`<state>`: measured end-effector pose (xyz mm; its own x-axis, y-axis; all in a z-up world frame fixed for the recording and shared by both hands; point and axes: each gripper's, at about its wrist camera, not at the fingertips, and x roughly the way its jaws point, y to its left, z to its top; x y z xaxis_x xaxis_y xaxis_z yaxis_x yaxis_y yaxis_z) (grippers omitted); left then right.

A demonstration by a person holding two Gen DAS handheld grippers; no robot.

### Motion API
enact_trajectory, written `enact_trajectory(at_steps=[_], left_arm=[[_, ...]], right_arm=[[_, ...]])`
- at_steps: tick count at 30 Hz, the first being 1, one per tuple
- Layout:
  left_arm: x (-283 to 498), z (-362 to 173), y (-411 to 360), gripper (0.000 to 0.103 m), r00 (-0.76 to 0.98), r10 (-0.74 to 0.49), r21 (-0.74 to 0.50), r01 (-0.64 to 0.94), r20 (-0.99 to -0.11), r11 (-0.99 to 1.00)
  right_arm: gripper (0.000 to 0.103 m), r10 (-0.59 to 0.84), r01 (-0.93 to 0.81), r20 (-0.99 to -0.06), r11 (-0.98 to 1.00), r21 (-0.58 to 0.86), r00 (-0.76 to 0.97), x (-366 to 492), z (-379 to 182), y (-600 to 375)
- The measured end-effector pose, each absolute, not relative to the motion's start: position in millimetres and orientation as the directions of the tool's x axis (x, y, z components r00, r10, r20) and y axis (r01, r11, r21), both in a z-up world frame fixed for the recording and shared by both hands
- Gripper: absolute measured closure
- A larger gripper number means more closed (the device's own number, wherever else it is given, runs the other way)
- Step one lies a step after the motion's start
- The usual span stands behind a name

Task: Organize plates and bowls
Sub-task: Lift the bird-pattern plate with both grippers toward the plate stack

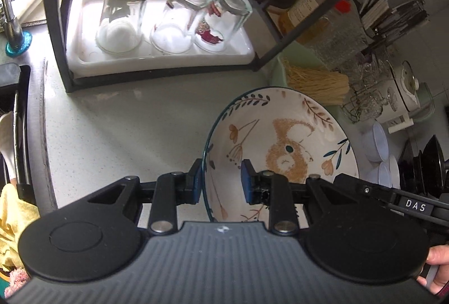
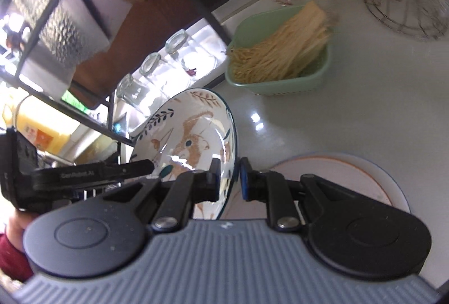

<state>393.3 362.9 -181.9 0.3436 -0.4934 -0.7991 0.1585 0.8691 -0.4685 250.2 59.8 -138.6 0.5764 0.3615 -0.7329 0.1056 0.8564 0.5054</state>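
A pale speckled worktop [image 1: 118,141] carries a black metal rack [image 1: 56,23], cut off at the top. A glossy ceramic bowl [image 1: 280,141], painted with a squirrel and leaves, is held tilted above the worktop. The left gripper [image 1: 221,180] straddles its rim, fingers apart; the right gripper [image 2: 228,177] pinches the rim. A plate [image 2: 331,172] is partly hidden behind it.

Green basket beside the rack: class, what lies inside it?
The green basket holds a bundle of thin pale noodles lying slantwise, one end sticking over its rim. The noodles cover the basket's floor, so anything beneath them cannot be seen.
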Motion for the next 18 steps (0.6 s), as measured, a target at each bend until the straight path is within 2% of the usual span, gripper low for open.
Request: enact_trajectory(at_steps=[6,12,16,18], left_arm=[[368,-172,333,0.072,0.364,-0.490,-0.462,0.166,-0.793,0.871],[343,-169,301,0.072,0.369,-0.453,-0.436,0.134,-0.811,0.890],[327,-165,277,0.072,0.410,-0.383,-0.358,0.139,-0.828,0.923],[324,-168,278,0.072,0.412,-0.378,-0.377,0.088,-0.829,0.922]], right_arm=[[0.085,0.354,0.092,-0.706,0.856,0.509,0.613,223,-130,37],[0.085,0.371,0.058,-0.727,0.870,0.490,0.577,202,-130,13],[0.085,0.317,0.008,-0.771,0.923,0.385,0.552,197,-132,14],[0.085,0.347,-0.002,-0.774,0.913,0.408,0.530,199,-140,8]])
